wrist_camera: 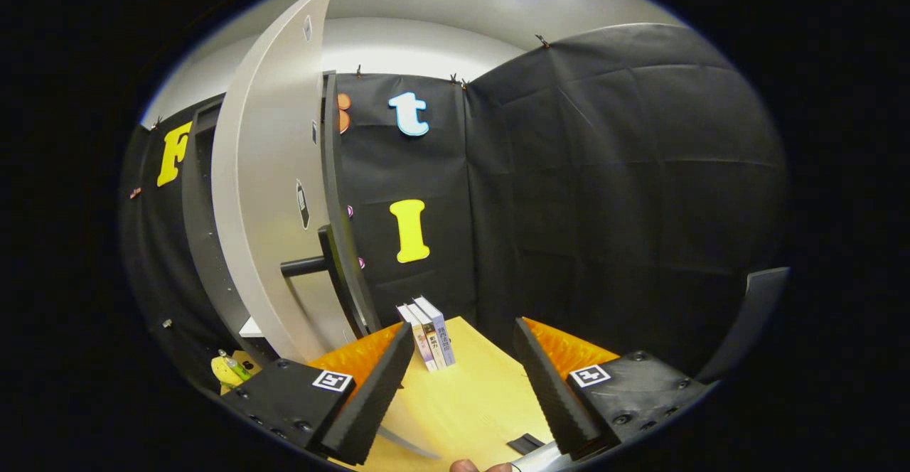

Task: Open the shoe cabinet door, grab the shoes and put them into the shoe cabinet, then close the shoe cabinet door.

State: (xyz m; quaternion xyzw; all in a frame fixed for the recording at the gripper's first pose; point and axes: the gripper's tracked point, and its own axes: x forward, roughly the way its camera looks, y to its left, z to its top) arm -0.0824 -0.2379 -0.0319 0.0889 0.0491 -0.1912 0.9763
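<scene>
Here the tool (pixel 462 379) is held wide, gripping nothing; the stiff, light-looking cabinet door (pixel 263 195) stands open and is best swung by its dark bar handle (pixel 306 266).

Cabinet door (pixel 266 195) ajar left of fingers (pixel 370 394); books (pixel 429 333) upright on table (pixel 469 401) beyond them.

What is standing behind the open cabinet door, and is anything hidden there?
The open door covers most of the cabinet; only its dark frame and a pale shelf edge show. The inside is hidden. The hand-held gripper is open, holding nothing.
</scene>
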